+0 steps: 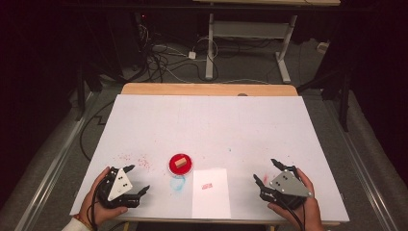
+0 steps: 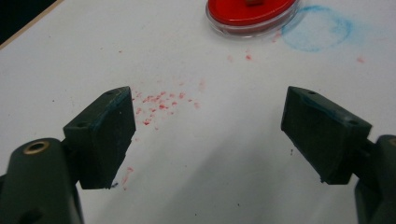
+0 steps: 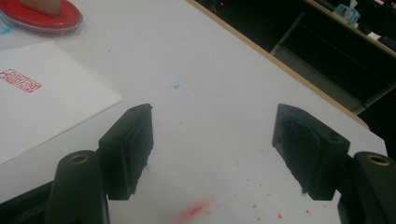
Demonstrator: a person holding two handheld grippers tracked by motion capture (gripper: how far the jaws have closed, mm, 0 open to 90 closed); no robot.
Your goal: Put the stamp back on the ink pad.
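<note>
Between my two grippers: red ink pad (image 1: 182, 164), wooden stamp (image 1: 180, 162), stamped paper (image 1: 210, 191).
Left gripper (image 1: 136, 179) jaws spread, empty; right gripper (image 1: 267, 172) jaws likewise, over the counter (image 1: 216, 120).

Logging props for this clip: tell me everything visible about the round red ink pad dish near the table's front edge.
The round red ink pad dish is shallow, with a clear, plastic-looking rim around a glossy red pad. It sits flat on the white table cover, beside a blue ring stain and left of a white paper sheet bearing a red stamp mark. A small tan wooden block stands on the pad. Neither gripper touches it.
</note>
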